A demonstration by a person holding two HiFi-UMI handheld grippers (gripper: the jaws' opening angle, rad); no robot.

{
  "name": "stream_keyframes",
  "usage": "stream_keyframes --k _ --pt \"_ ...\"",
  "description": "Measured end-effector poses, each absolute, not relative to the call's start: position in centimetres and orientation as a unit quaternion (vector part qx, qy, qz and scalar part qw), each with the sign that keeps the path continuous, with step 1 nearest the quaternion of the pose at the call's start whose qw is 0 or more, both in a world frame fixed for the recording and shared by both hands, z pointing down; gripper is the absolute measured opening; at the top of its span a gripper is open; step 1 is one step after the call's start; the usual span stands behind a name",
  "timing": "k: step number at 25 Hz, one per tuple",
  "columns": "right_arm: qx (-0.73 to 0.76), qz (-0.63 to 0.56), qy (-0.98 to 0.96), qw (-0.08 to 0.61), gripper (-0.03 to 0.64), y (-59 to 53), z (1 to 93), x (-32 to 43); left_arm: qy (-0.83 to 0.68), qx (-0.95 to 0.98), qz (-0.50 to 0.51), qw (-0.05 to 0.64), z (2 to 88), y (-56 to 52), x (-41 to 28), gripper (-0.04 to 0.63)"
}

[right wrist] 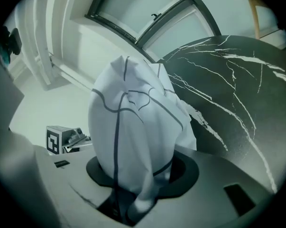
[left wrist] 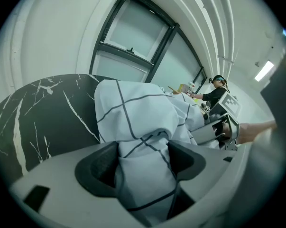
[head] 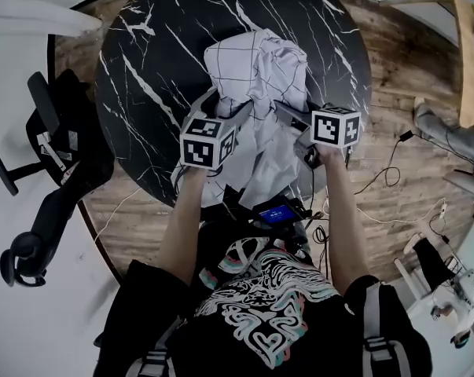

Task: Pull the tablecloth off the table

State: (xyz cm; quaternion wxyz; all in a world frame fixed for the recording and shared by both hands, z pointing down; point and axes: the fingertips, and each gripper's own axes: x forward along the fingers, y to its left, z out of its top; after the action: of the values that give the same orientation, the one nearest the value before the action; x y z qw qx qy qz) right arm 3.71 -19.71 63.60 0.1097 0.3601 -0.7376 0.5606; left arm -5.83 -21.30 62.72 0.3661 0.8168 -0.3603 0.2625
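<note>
The white tablecloth (head: 256, 77) with thin dark grid lines lies crumpled in a heap on the near half of the round black marble table (head: 142, 93), and its lower part hangs over the near edge. My left gripper (head: 227, 107) reaches into the heap from the left. In the left gripper view a bunch of the tablecloth (left wrist: 138, 113) fills the gap of my left gripper (left wrist: 143, 158), both pads pressing on it. My right gripper (head: 288, 112) comes in from the right. In the right gripper view it (right wrist: 143, 175) pinches a tall fold of the tablecloth (right wrist: 128, 127).
A black office chair (head: 48, 155) stands left of the table. Cables (head: 394, 171) trail over the wooden floor on the right. A small device with a blue screen (head: 277, 212) hangs at my waist. Another person (left wrist: 216, 91) is far off beyond the table.
</note>
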Motion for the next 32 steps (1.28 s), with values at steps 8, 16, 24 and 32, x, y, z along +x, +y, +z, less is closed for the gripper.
stream_keyframes --k 8,16,24,32 --pt "0.365 0.550 -0.745 0.100 0.173 -19.6 63.2 3.0 -0.372 0.814 0.247 0.371 62.5 -21.3 -5.5 0.252" --pt "0.367 0.549 -0.747 0.078 0.156 -19.4 62.7 2.1 -0.376 0.818 0.234 0.367 62.3 -21.1 -5.3 0.210" --pt "0.370 0.540 -0.751 0.082 0.144 -19.4 62.5 1.8 -0.376 0.819 0.227 0.368 62.2 -21.0 -5.1 0.199" --pt "0.386 0.504 -0.768 0.086 0.135 -18.5 60.4 0.6 -0.360 0.833 0.200 0.369 60.9 -20.1 -4.9 0.189"
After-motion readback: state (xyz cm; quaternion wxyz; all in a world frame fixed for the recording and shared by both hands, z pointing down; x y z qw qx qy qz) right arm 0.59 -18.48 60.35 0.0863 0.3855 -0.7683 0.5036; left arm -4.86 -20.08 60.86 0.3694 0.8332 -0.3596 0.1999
